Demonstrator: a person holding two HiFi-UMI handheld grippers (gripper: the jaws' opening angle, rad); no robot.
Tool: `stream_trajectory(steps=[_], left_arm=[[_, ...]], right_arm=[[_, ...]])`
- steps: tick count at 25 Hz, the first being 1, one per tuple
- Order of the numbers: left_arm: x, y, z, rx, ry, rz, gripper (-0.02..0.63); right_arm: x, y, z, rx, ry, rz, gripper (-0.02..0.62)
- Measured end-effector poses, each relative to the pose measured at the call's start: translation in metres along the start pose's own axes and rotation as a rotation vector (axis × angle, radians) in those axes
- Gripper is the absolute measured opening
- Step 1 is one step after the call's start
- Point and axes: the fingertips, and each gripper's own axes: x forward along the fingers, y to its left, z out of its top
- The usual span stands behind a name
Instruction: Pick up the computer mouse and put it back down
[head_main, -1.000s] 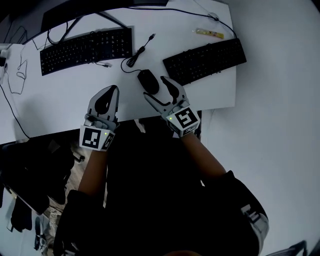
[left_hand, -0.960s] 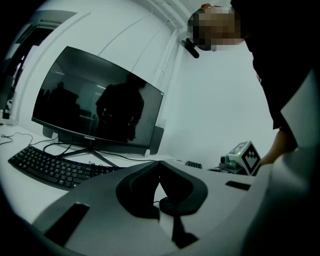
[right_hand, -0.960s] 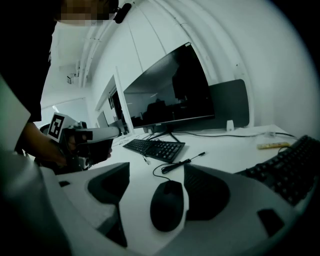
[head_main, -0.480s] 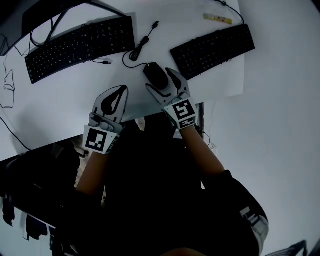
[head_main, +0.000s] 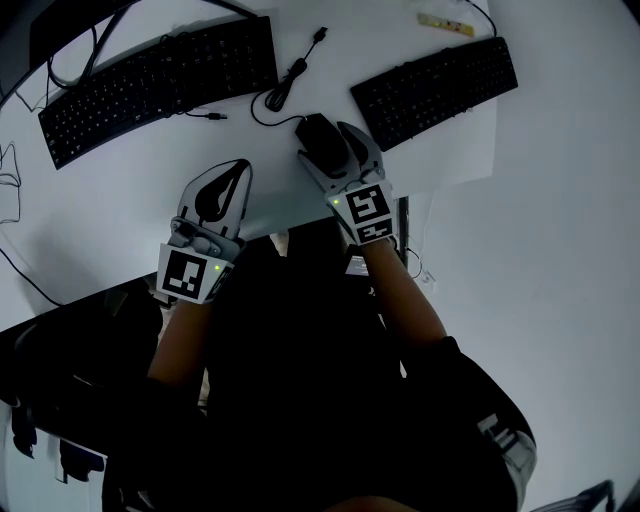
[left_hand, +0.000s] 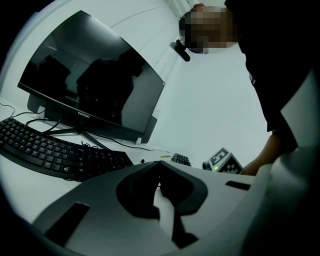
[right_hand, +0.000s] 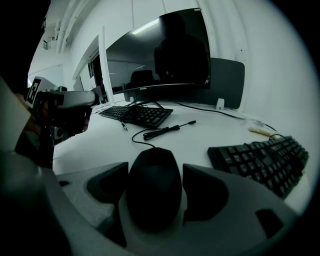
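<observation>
Right gripper view showed the computer mouse (right_hand: 152, 189) lying flat on the white desk (head_main: 120, 200), just left of the near left corner of the right keyboard (head_main: 435, 88). Its long axis ran from the desk's near edge toward the monitor (right_hand: 160, 55), roughly crosswise to that keyboard's length. The rounded tail was nearest the camera and the cable end pointed away. Its cable (head_main: 285, 85) left the front and ended in a loose bundle with a plug, farther left of the right keyboard and toward the far side of the desk.

Around the mouse stood the right gripper (head_main: 324, 142). Its jaws had just been opening and were spread wide, one on each flank of the mouse. A thin gap showed beside each pad, so they straddled it without pinching.

Well left of the right keyboard, beyond the mouse, the left gripper (head_main: 238, 168) hung over the desk's near edge, its jaws pressed together tip to tip with nothing between them. Farther left again lay the left keyboard (head_main: 160, 85), slanted the opposite way. A small yellowish strip (head_main: 447, 24) sat just behind the right keyboard.
</observation>
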Motion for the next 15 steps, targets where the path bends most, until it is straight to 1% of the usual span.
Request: stream_trajectory(steps=[3, 7, 12, 15], left_arm=[[-0.001, 0.004, 0.005, -0.006, -0.018, -0.009, -0.006], [-0.002, 0.006, 0.006, -0.02, -0.027, -0.022, -0.006], [-0.004, 0.006, -0.004, -0.026, -0.01, -0.03, -0.006], [-0.008, 0.007, -0.007, -0.038, 0.013, -0.028, -0.006]], right_arm=[[0.002, 0.001, -0.004, 0.001, 0.02, -0.006, 0.333], [0.003, -0.001, -0.003, 0.0, 0.015, -0.023, 0.313], [0.002, -0.002, -0.003, 0.006, 0.015, -0.023, 0.31], [-0.004, -0.003, 0.004, 0.02, -0.009, -0.024, 0.31]])
